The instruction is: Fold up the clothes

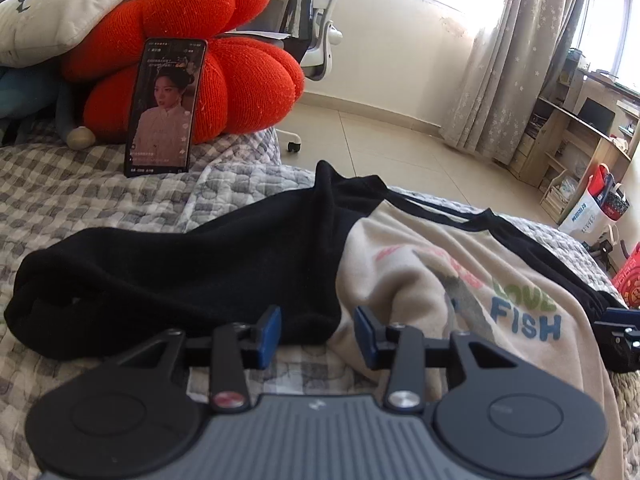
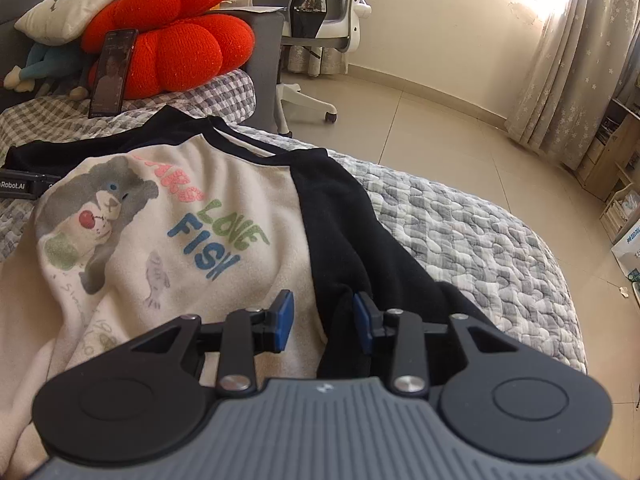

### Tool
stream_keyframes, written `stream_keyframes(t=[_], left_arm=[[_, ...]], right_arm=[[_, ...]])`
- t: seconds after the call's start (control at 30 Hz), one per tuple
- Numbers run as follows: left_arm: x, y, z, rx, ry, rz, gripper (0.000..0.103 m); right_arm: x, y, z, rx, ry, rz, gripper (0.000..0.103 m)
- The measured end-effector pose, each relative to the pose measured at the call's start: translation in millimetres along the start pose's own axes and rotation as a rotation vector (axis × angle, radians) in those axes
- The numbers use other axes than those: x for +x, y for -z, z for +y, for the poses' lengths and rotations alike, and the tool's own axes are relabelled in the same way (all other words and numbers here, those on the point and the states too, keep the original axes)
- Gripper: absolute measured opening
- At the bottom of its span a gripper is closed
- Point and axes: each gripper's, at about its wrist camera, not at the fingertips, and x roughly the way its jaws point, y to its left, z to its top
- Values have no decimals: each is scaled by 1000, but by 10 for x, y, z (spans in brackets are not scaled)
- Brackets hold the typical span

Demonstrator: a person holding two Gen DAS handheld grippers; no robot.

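Both grippers tilt downward over the sweatshirt (image 2: 168, 248), which lies spread on the checked bed cover (image 2: 460, 232) and fills the middle of both views. The left gripper (image 1: 318, 334), jaws apart and gripping nothing, hovers at the seam where the black sleeve (image 1: 180, 264) meets the cream body. The right gripper (image 2: 323, 320) is likewise parted over the other sleeve. The chest print reads "LOVE FISH". A phone (image 1: 166, 108) leans against a red cushion (image 1: 240, 68) at upper left.

A lived-in bedroom at home is showing itself here: a bed (image 1: 100, 184) wearing a checked quilt, a red cushion (image 1: 224, 60) propping a phone (image 1: 164, 108), star-patterned curtains (image 1: 504, 60) hanging, wooden shelves (image 1: 568, 144) standing, an office chair (image 2: 320, 12) waiting.
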Motion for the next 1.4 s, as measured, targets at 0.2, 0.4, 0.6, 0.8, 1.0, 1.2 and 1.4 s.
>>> stream_keyframes(t=[0.2, 0.4, 0.6, 0.8, 1.0, 1.2, 1.4], left_arm=[[-187, 148, 99, 0, 10, 71, 42], [-390, 276, 192, -24, 29, 107, 42], [-601, 393, 284, -67, 95, 171, 42], [-749, 462, 310, -69, 98, 189, 42], [-784, 344, 212, -52, 102, 170, 42], [-706, 223, -147, -13, 159, 147, 43], [-541, 134, -593, 18, 237, 128, 43]], right_arm=[[-146, 163, 30, 42, -54, 37, 39], [-294, 317, 79, 100, -141, 91, 40], [-426, 494, 98, 159, -205, 134, 40], [-546, 577, -29, 198, -154, 114, 42], [-635, 545, -322, 220, -55, 78, 43], [-596, 439, -755, 276, 50, 26, 46], [-368, 360, -1135, 388, 52, 14, 46]])
